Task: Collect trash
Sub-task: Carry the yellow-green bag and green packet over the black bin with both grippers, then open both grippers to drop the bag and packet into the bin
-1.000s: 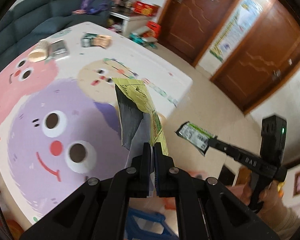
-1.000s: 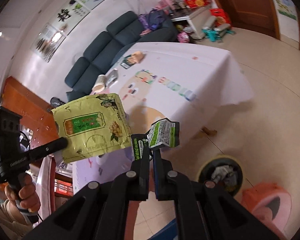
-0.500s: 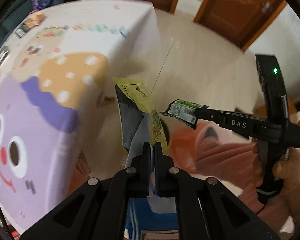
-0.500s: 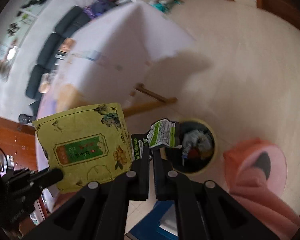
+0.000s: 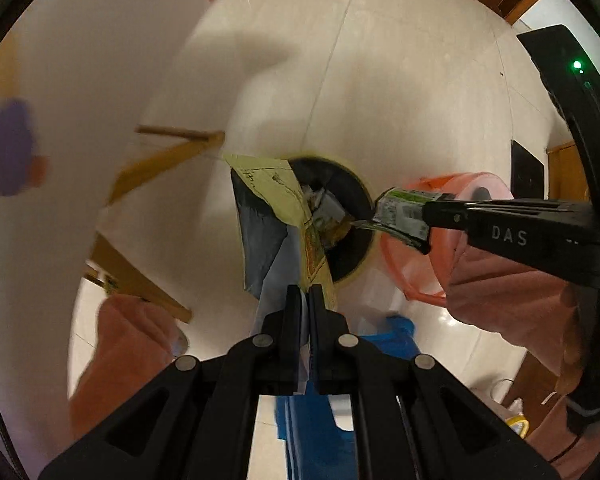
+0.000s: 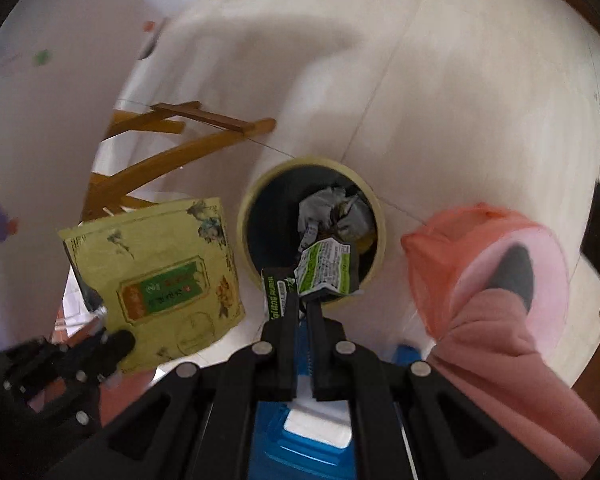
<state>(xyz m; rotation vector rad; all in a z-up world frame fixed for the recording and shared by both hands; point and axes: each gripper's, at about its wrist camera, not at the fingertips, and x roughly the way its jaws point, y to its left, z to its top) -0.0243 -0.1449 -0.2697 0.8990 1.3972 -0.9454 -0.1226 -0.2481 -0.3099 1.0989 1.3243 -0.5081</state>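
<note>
My left gripper (image 5: 304, 294) is shut on a yellow-green foil pouch (image 5: 278, 196), which also shows flat in the right wrist view (image 6: 160, 280). My right gripper (image 6: 303, 308) is shut on a small green and white wrapper (image 6: 326, 266), also seen in the left wrist view (image 5: 402, 212). Both are held above a round bin (image 6: 248, 216) with a yellow rim and dark inside, standing on the floor and holding crumpled trash (image 6: 332, 210). In the left wrist view the bin (image 5: 360, 208) lies just beyond the pouch.
A wooden table leg frame (image 6: 172, 152) under a white tablecloth (image 6: 40, 120) stands left of the bin. An orange-pink basket (image 6: 496, 248) sits right of it. A blue stool (image 6: 312, 432) is below the grippers. Pale floor tiles (image 6: 460, 100) spread beyond.
Both grippers have swung down from the table towards the floor. The bin has come to the middle of both views, and the pouch and wrapper now hang over it.
</note>
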